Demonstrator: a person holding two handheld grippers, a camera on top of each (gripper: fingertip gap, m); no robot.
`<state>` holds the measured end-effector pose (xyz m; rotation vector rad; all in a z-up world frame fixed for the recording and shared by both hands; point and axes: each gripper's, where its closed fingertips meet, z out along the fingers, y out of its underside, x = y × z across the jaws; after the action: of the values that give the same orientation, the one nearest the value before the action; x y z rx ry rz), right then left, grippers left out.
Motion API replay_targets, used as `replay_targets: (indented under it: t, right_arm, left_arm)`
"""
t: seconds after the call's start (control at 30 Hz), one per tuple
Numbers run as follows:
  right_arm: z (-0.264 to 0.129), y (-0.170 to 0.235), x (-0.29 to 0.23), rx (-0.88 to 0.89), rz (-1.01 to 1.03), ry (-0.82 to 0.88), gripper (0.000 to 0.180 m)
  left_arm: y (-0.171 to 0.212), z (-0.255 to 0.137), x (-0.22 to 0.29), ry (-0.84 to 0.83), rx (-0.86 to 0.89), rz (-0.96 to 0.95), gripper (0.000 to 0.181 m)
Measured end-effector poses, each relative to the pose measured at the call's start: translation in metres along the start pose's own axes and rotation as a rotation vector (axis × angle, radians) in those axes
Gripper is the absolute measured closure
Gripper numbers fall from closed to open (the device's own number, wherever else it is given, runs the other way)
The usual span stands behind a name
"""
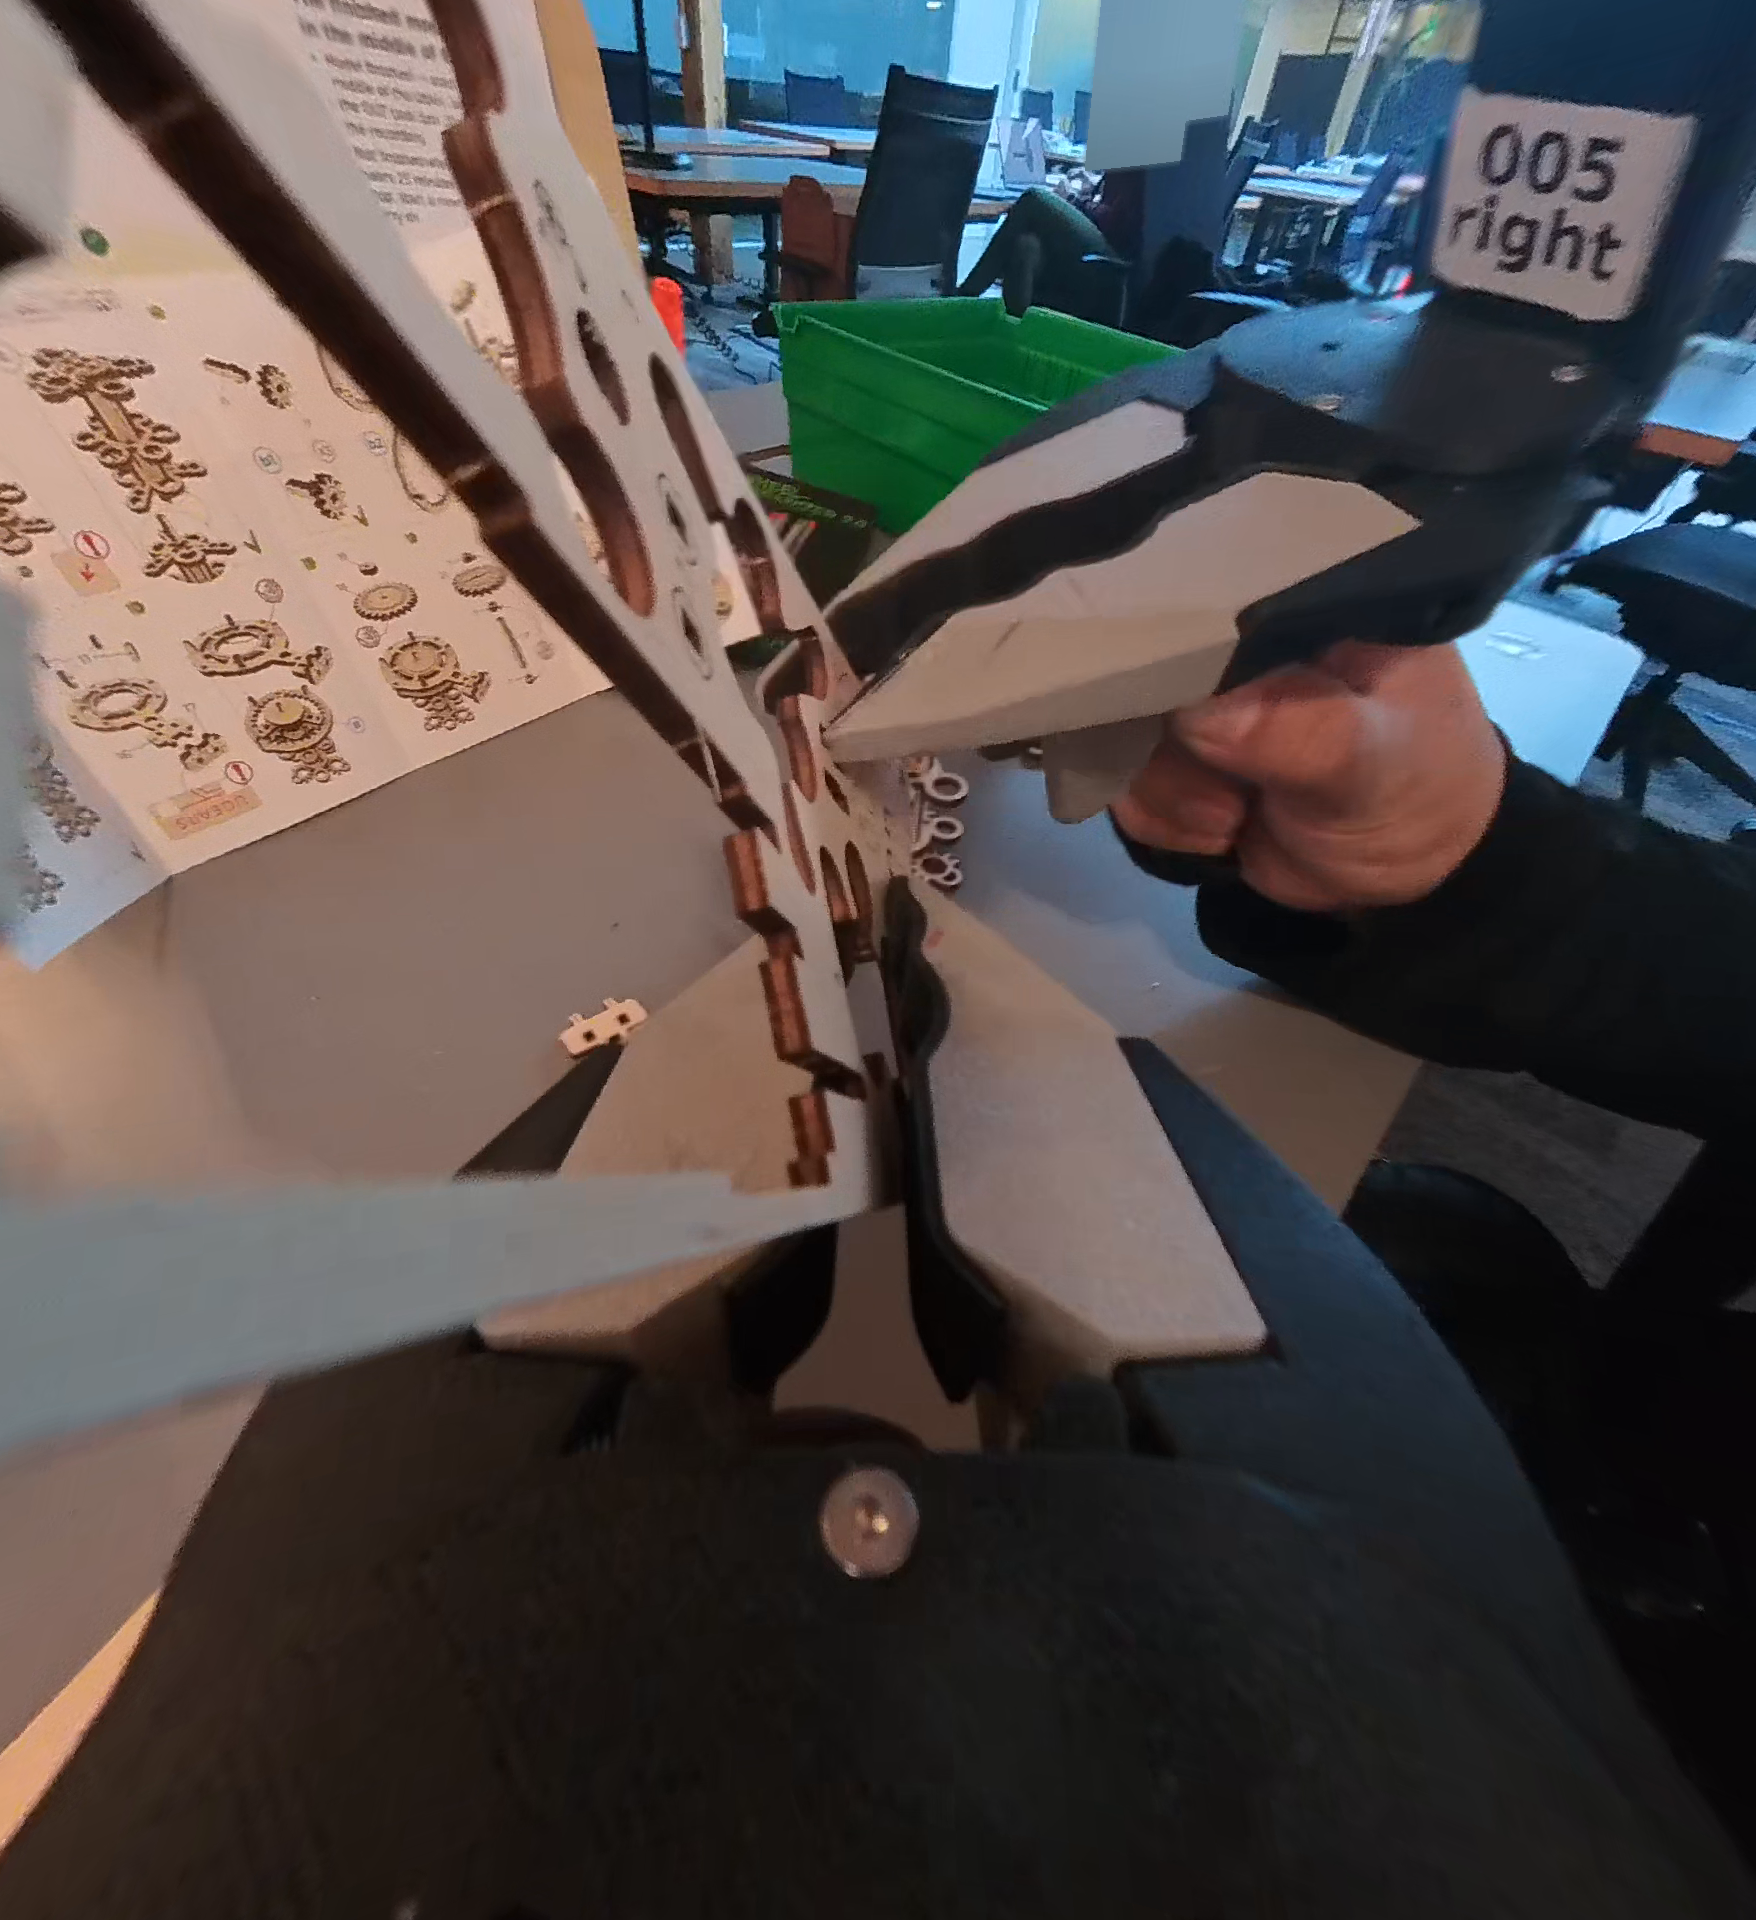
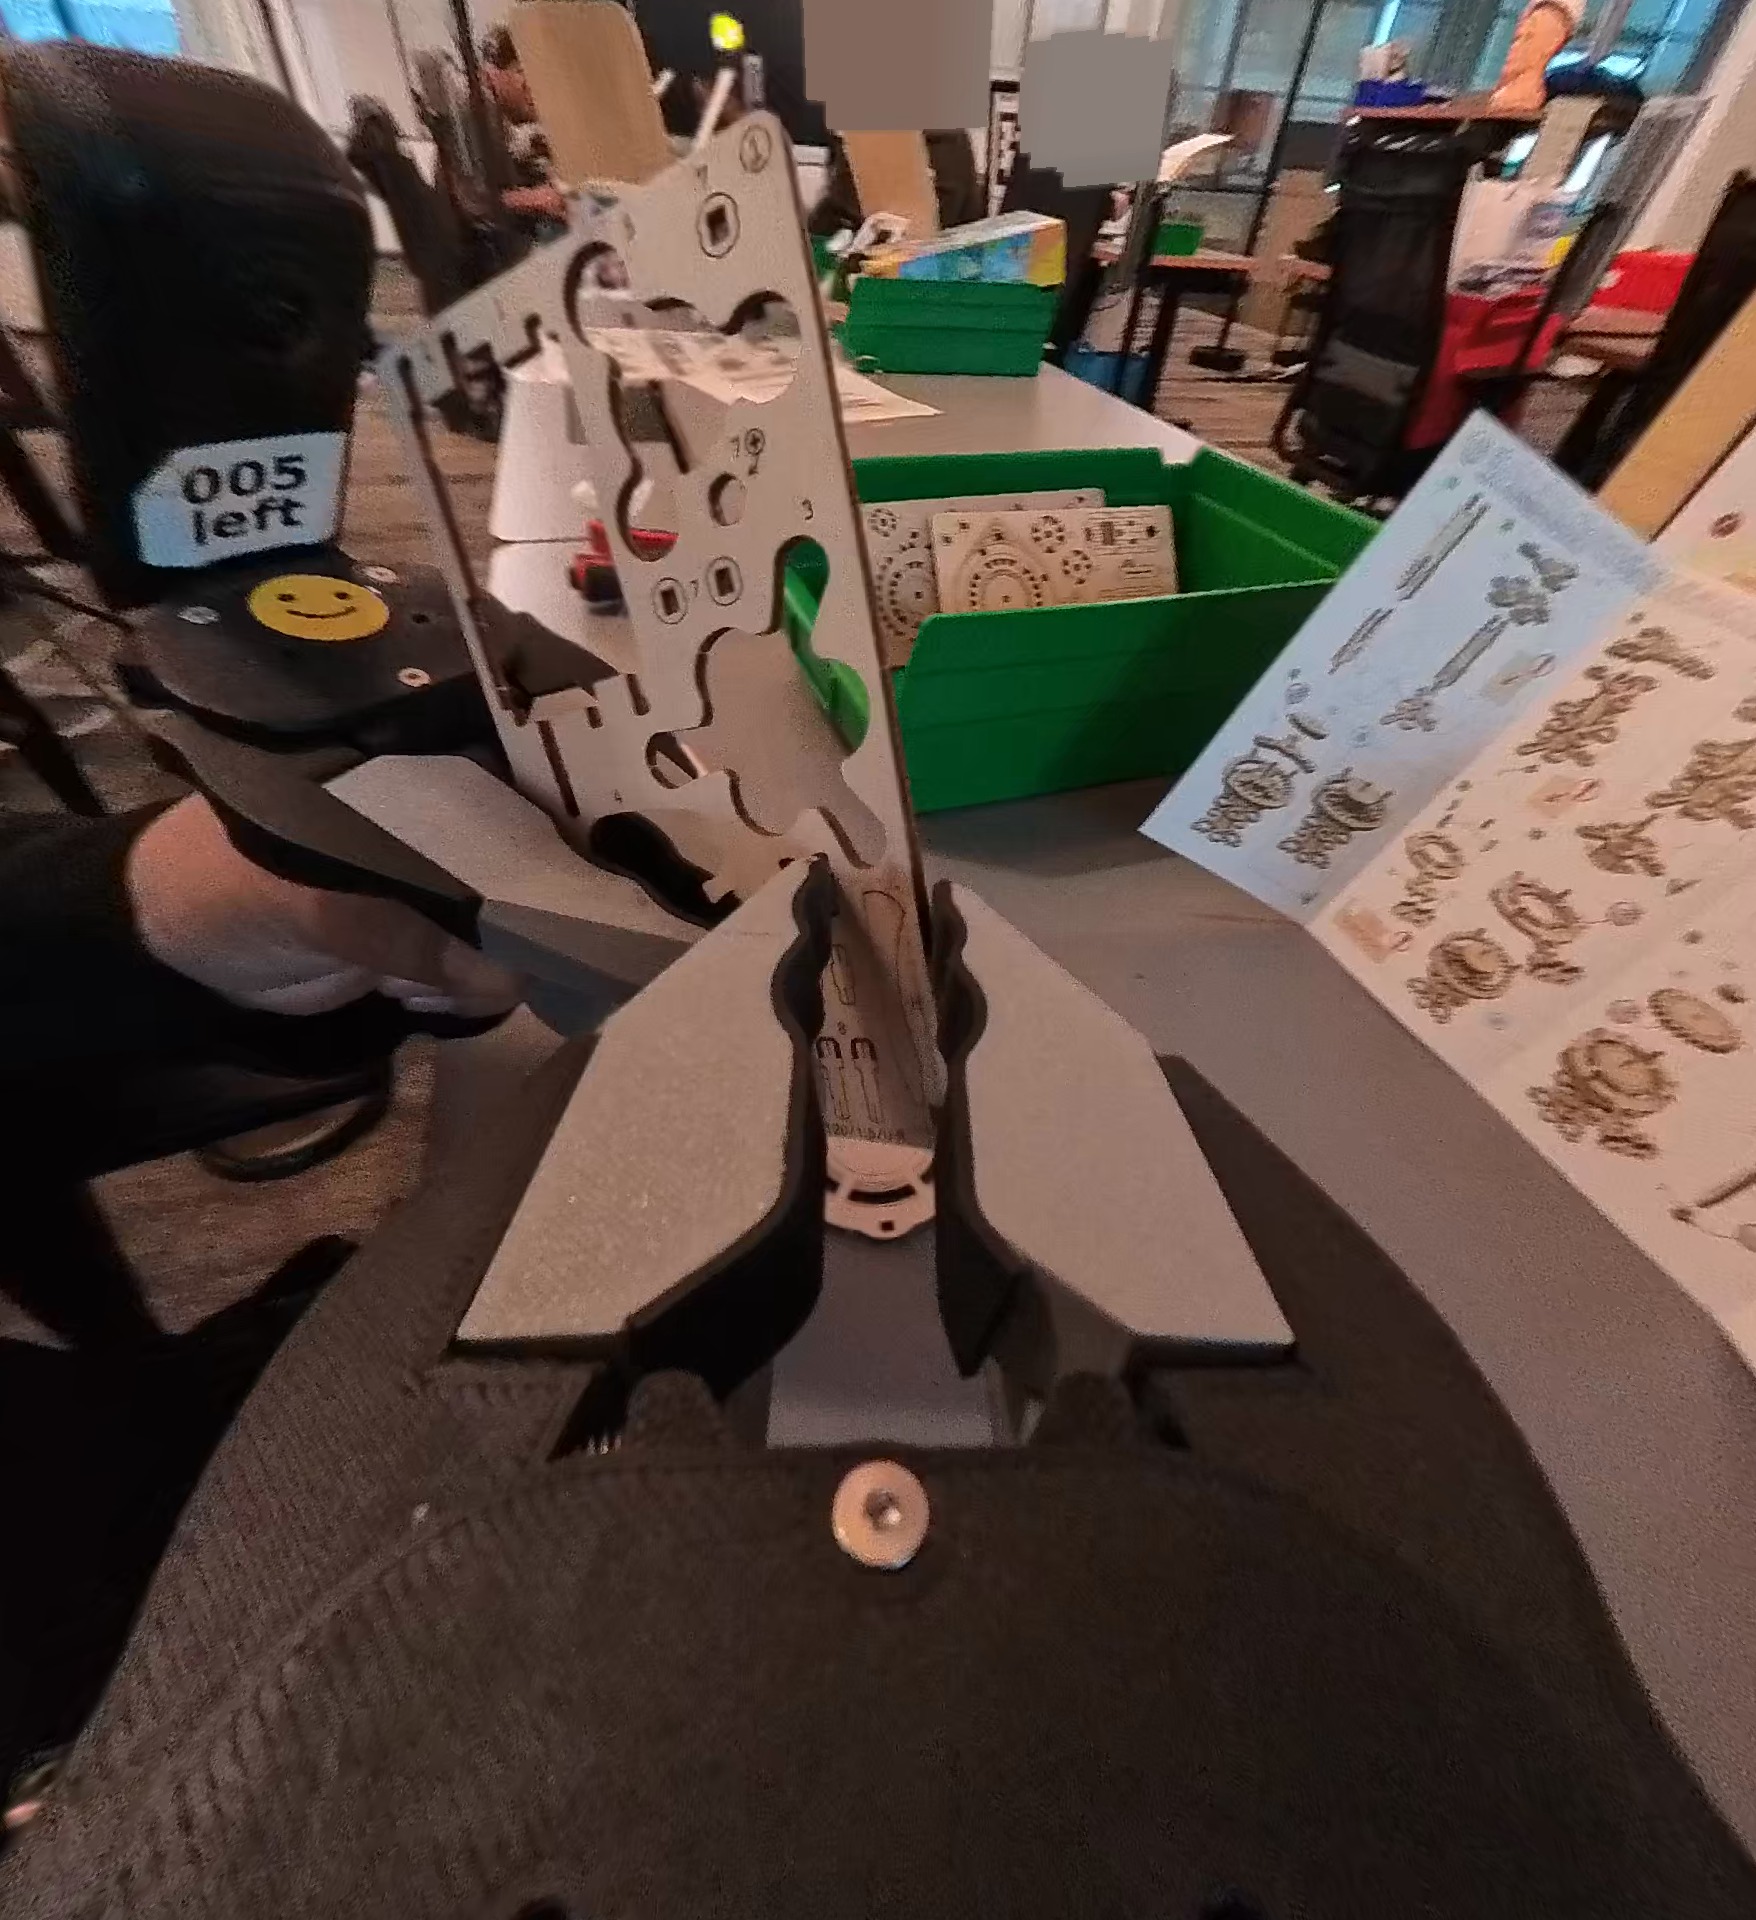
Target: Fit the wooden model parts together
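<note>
A flat wooden parts sheet [image 1: 583,260] with many cut-out holes and dark burnt edges stands tilted above the grey table [image 1: 386,935]. My left gripper [image 1: 832,935] is shut on its lower edge. My right gripper [image 1: 832,717] comes in from the right, held by a hand [image 1: 1321,790], and pinches the same sheet higher up. In the right wrist view the sheet [image 2: 780,478] stands upright and its lower strip runs between the fingers of my right gripper [image 2: 879,894]. The left gripper [image 2: 666,894] grips it from the left.
An illustrated instruction sheet [image 1: 230,582] lies on the table at the left; it shows in the right wrist view [image 2: 1580,883] too. A green bin [image 2: 1113,665] behind holds more wooden sheets [image 2: 1040,561]. A small loose part [image 1: 604,1023] and several ring-shaped pieces [image 1: 936,831] lie on the table. Less than 4 cm separates the two grippers' tips.
</note>
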<state>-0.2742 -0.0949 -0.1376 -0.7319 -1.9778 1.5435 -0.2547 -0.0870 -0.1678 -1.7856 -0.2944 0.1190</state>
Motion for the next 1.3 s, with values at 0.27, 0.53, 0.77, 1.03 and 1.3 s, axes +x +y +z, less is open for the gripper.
replay_targets:
  t: [0.27, 0.53, 0.77, 1.03, 1.3]
  right_arm:
    - [-0.003, -0.016, -0.007, 0.116, 0.08, -0.124, 0.166]
    - [-0.01, -0.011, -0.007, 0.116, 0.243, -0.317, 0.17]
    - [-0.005, -0.004, -0.011, 0.062, 0.135, -0.266, 0.164]
    - [-0.003, -0.005, -0.011, 0.081, 0.217, -0.3, 0.164]
    - [-0.002, -0.001, -0.008, 0.065, 0.275, -0.308, 0.164]
  left_arm:
    - [-0.009, -0.005, 0.005, 0.184, 0.05, -0.176, 0.18]
    - [-0.008, -0.003, 0.01, 0.235, 0.034, -0.197, 0.179]
    - [-0.008, -0.005, 0.008, 0.21, 0.021, -0.154, 0.181]
    - [-0.007, -0.004, 0.006, 0.207, 0.021, -0.167, 0.181]
    - [-0.004, -0.001, 0.003, 0.133, -0.008, -0.079, 0.18]
